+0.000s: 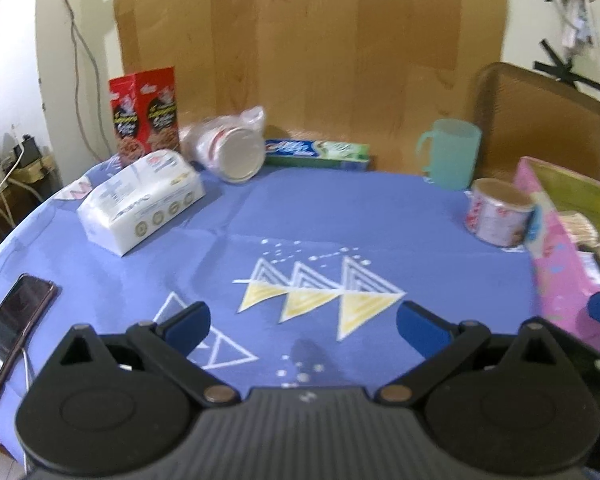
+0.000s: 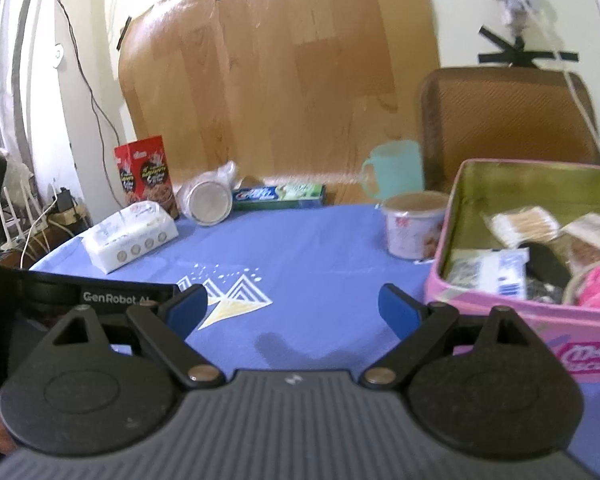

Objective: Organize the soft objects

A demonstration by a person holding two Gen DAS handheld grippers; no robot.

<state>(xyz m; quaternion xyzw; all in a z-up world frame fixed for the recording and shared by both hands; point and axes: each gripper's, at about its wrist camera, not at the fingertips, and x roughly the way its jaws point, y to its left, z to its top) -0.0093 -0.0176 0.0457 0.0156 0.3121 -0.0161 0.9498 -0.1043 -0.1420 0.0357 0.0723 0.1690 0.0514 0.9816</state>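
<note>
Both my grippers, left (image 1: 302, 326) and right (image 2: 292, 306), hang spread apart and empty. The tissue pack (image 1: 140, 202) lies near the table's far left edge, long axis slanting away rightward, nearer my left gripper; the pink box (image 2: 500, 312) sits at the right edge.

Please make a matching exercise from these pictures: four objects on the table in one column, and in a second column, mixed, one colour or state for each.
Objects
1. mug
2. cereal box
3. tissue pack
4. toothpaste box

Descriptions
a. red, standing upright
b. lying flat along the table's far edge
c. light green, with a handle
d. white, soft, lying on the blue tablecloth

Pairs: 1-c, 2-a, 3-d, 4-b
</note>
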